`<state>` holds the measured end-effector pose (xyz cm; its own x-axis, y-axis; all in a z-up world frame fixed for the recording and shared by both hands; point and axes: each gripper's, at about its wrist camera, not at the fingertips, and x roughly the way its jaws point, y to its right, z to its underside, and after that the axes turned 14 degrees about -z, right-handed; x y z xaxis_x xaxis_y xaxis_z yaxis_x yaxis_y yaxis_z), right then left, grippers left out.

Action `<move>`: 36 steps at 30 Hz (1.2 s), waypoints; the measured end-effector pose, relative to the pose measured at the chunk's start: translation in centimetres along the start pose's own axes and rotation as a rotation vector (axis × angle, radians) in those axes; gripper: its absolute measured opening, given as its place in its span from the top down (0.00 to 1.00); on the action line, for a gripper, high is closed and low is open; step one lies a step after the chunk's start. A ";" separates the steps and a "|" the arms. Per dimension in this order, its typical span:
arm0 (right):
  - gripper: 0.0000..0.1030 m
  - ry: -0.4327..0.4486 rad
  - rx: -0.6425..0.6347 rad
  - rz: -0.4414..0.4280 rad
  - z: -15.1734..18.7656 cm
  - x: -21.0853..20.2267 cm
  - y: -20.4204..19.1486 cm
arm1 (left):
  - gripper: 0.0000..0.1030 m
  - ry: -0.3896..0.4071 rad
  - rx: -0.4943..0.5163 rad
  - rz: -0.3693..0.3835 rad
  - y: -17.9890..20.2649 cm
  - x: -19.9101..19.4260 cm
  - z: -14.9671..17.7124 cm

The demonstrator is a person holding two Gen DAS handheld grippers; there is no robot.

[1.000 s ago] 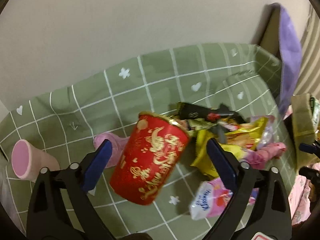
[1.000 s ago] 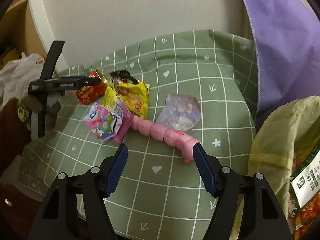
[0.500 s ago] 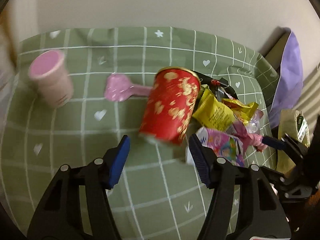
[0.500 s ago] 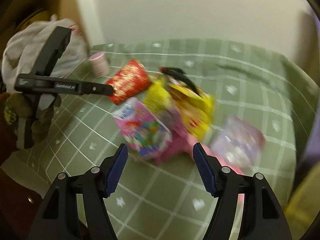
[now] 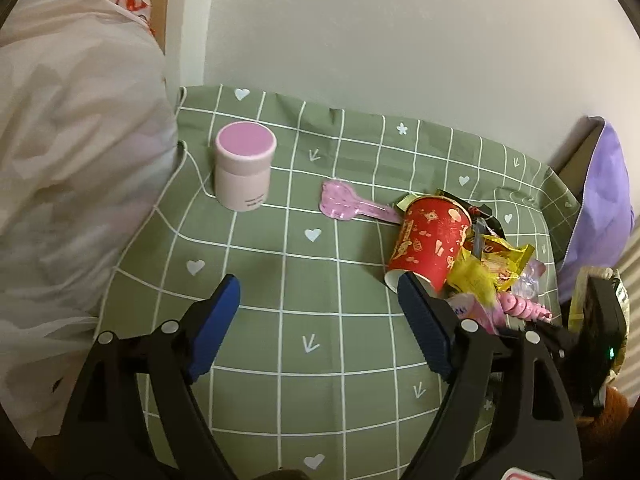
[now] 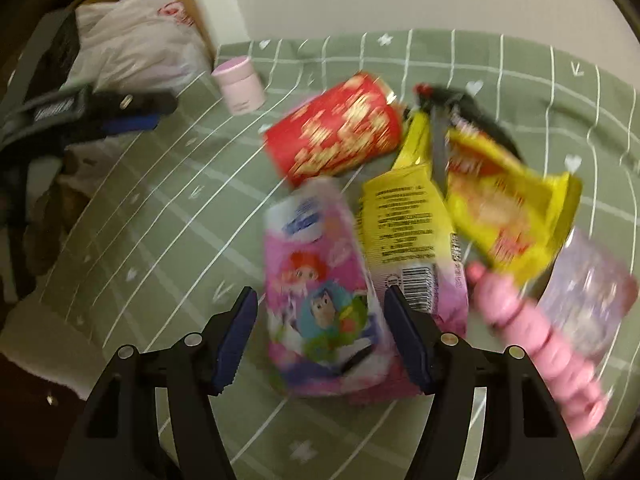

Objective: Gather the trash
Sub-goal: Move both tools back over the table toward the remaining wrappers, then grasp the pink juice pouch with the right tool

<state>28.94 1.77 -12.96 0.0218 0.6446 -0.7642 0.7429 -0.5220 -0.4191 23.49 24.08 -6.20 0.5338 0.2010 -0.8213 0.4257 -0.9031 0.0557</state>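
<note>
Right gripper point(image 6: 316, 336) spread wide, the pink cartoon snack pack point(image 6: 320, 300) lying right between the jaws, not yet pinched, long side pointing away. Left gripper point(image 5: 320, 312) opening over bare green checked cloth point(image 5: 280, 264), holding nothing; red paper cup point(image 5: 432, 244) off by its right jaw. Right hand nearer the trash pile.

Two close downward wrist views, both over the red cup point(image 5: 430, 246).
</note>
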 end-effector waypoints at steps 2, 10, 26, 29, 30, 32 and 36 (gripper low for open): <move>0.40 -0.001 0.005 -0.005 0.4 0.0 -0.6 | 0.25 -0.003 -0.002 0.003 -0.2 -0.1 0.2; 0.40 0.078 0.030 0.022 0.8 -2.0 -1.0 | 0.25 -0.008 -0.022 0.024 -0.8 -0.1 1.1; 0.92 0.154 0.051 0.043 0.8 -4.9 -1.1 | 0.17 -0.048 -0.045 0.170 0.5 0.9 1.7; 0.92 0.201 0.070 0.080 0.8 -6.7 -0.6 | 0.09 -0.102 -0.021 0.253 1.9 1.9 1.3; 0.92 0.214 0.080 0.092 1.0 -7.1 -0.4 | 0.09 -0.100 0.002 0.263 2.7 2.2 1.1; 0.92 0.236 0.105 0.114 1.5 -8.0 0.1 | 0.09 -0.093 0.049 0.262 4.0 2.3 0.9; 0.92 0.267 0.168 0.139 2.9 -9.5 1.2 | 0.09 -0.049 0.151 0.202 6.5 2.7 -0.1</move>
<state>27.75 -6.60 -7.62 0.3059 0.6726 -0.6738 0.6003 -0.6856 -0.4118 27.79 18.81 -8.00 0.5597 -0.0046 -0.8287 0.1976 -0.9704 0.1388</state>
